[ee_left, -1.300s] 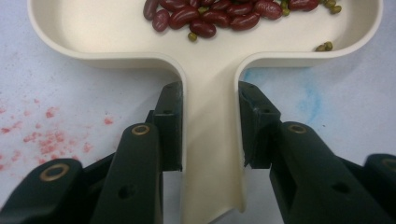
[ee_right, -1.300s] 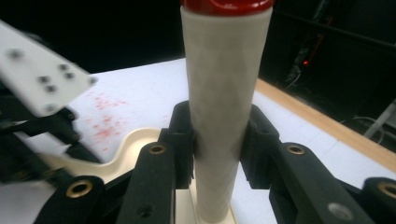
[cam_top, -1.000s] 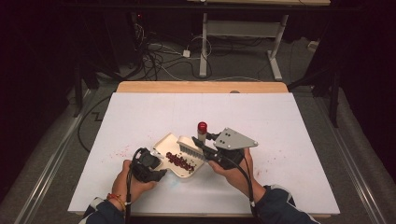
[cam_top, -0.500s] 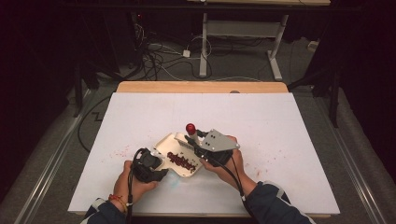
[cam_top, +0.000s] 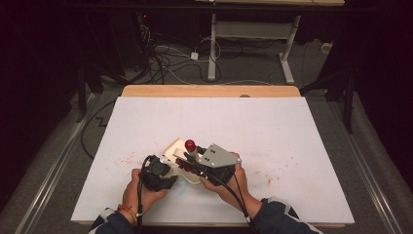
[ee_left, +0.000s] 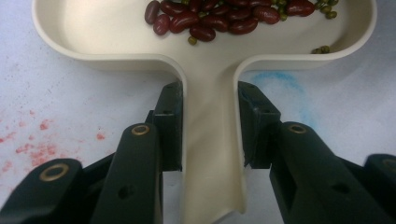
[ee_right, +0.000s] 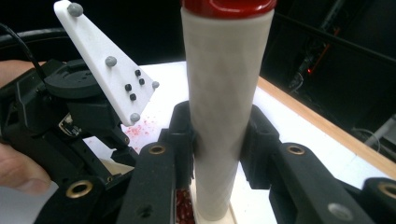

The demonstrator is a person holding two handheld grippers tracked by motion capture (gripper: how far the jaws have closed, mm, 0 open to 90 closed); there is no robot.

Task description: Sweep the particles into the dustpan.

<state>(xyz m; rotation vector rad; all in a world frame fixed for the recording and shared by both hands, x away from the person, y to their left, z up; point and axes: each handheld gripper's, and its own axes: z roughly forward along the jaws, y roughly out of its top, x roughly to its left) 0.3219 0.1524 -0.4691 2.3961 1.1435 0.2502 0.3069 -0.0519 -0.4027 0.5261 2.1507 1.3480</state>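
The left gripper [ee_left: 210, 126] is clamping its fingers on the cream plastic bean tray's [ee_left: 102, 42] handle, which points toward it, while the right gripper [ee_right: 217, 144] is squeezing the upright white red-capped cylinder [ee_right: 224, 93].

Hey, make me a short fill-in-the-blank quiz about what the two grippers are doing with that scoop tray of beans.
1. The left gripper is shut on the cream plastic scoop tray by its ____.
2. The right gripper is shut on a white cylinder with a ____ top.
3. Dark red kidney beans and small ____ beans lie in the tray.

Missing words: handle; red; green
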